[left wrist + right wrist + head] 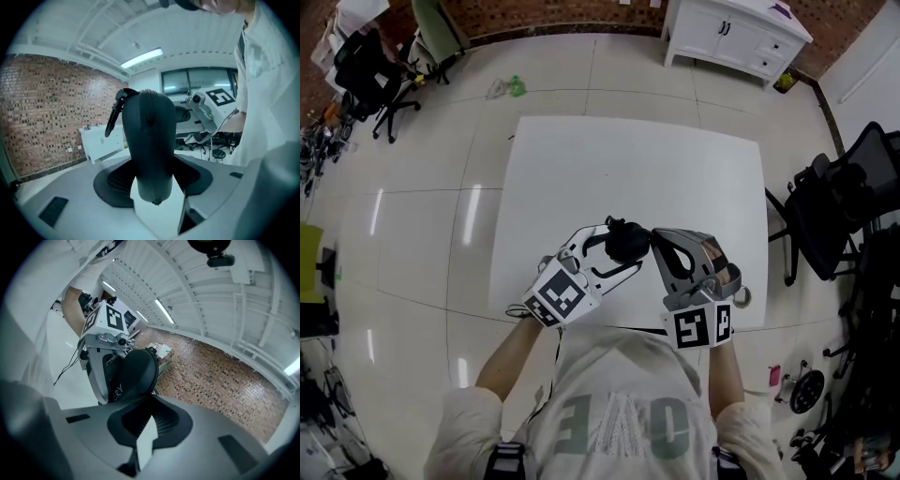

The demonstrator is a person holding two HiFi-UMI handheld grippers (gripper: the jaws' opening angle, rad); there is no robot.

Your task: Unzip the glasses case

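Observation:
A black zipped glasses case (626, 242) is held up over the near edge of the white table (637, 169). My left gripper (622, 249) is shut on it, one jaw on each side. In the left gripper view the case (150, 140) stands upright between the pads, its zip seam facing the camera, with a black strap (115, 117) hanging free at its upper left. My right gripper (657, 240) is shut, its tips right against the case's right side. In the right gripper view the case (133, 373) sits just past the closed tips (147, 404); whether they pinch the zip pull is hidden.
A white cabinet (736, 33) stands at the back wall. Black office chairs are at the right (839, 202) and back left (370, 70). A small ring-shaped object (741, 297) lies at the table's front right corner. The person's torso fills the bottom.

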